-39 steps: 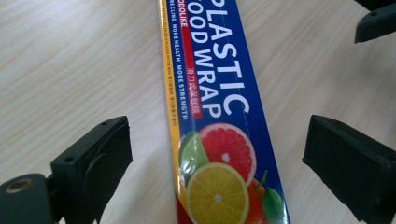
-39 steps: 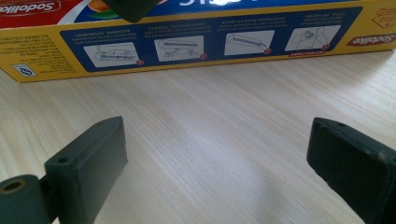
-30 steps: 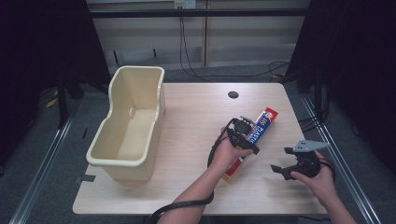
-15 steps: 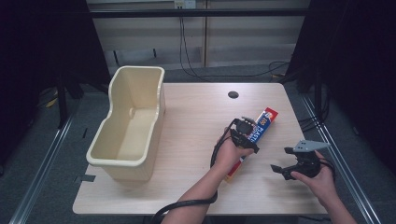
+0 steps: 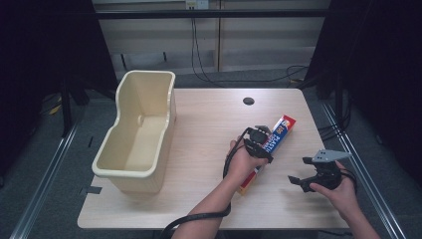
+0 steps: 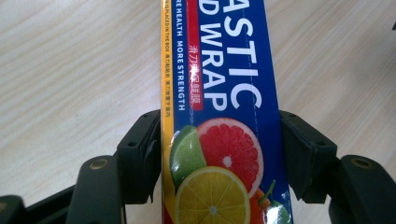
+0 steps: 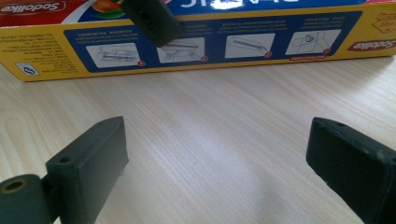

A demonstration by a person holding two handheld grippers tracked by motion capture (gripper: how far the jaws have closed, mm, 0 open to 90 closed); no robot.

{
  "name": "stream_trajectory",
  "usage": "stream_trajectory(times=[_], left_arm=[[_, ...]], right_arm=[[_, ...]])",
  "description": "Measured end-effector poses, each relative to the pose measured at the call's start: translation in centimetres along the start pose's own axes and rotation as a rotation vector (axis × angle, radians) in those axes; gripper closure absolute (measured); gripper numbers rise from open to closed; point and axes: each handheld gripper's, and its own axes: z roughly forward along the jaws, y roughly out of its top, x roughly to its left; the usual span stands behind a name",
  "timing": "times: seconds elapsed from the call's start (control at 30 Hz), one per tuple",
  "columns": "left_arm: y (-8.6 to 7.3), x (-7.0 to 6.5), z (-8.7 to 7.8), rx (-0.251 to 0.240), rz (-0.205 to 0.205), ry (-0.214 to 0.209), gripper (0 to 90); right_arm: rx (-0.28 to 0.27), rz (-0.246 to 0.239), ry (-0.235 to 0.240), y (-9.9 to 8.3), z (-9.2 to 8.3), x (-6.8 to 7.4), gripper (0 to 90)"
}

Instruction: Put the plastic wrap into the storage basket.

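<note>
A long plastic wrap box [image 5: 281,126], blue, red and yellow with citrus fruit printed on it, lies diagonally on the wooden table [image 5: 209,129]. My left gripper [image 5: 262,144] sits over the box's middle. In the left gripper view its black jaws press against both long sides of the box [image 6: 219,84], so the left gripper [image 6: 219,156] is shut on it. My right gripper [image 5: 298,180] stands open, low over the table to the right of the box. In the right gripper view it [image 7: 217,158] faces the box's yellow side [image 7: 261,44], with bare wood between its jaws.
A cream plastic bin [image 5: 168,117] stands on the left part of the table with nothing visible in it. A dark cable hole [image 5: 248,101] lies near the table's far edge. Cables run over the floor behind the table.
</note>
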Motion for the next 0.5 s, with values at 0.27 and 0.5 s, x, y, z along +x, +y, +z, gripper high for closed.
stream_trajectory(times=[0.27, 0.5], left_arm=[[-1.7, 1.4, -1.6, 0.033, 0.004, -0.011, 37.3], [-2.5, 2.0, -2.3, 0.059, -0.018, -0.02, 35.3]], right_arm=[[0.004, -0.003, 0.0, 0.0, 0.1, 0.1, 5.2], [0.008, -0.006, 0.0, 0.2, 0.3, 0.2, 5.1]])
